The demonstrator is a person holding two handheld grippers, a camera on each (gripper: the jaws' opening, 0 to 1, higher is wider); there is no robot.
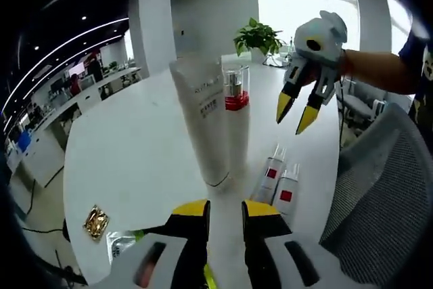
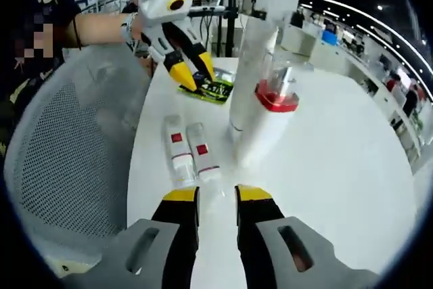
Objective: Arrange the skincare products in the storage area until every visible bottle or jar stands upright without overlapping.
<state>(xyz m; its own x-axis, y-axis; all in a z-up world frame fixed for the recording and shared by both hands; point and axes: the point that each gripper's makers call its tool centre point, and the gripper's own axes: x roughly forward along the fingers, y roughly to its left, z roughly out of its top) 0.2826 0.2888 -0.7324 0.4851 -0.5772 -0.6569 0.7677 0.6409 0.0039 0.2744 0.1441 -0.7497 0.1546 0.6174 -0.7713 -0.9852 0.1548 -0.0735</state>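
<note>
A tall white tube (image 1: 201, 120) stands upright on the white table (image 1: 128, 160), touching a white bottle (image 1: 236, 99) with a red band and clear cap. Two small white tubes with red labels (image 1: 271, 174) (image 1: 287, 191) lie flat side by side near them. My left gripper (image 1: 226, 211) is open just short of the tall tube's base, nothing between its jaws. In the right gripper view, my right gripper (image 2: 216, 197) is open right behind the lying tubes (image 2: 177, 150) (image 2: 203, 148), with the tall tube (image 2: 254, 65) and bottle (image 2: 276, 99) beyond. Each gripper hovers in the other's view (image 1: 296, 112) (image 2: 193, 72).
A grey mesh chair (image 1: 382, 187) (image 2: 67, 147) stands against the table edge by the lying tubes. A green packet (image 2: 215, 90) lies past them, a gold wrapped item (image 1: 96, 221) sits near another edge, and a potted plant (image 1: 257, 35) stands at the far side.
</note>
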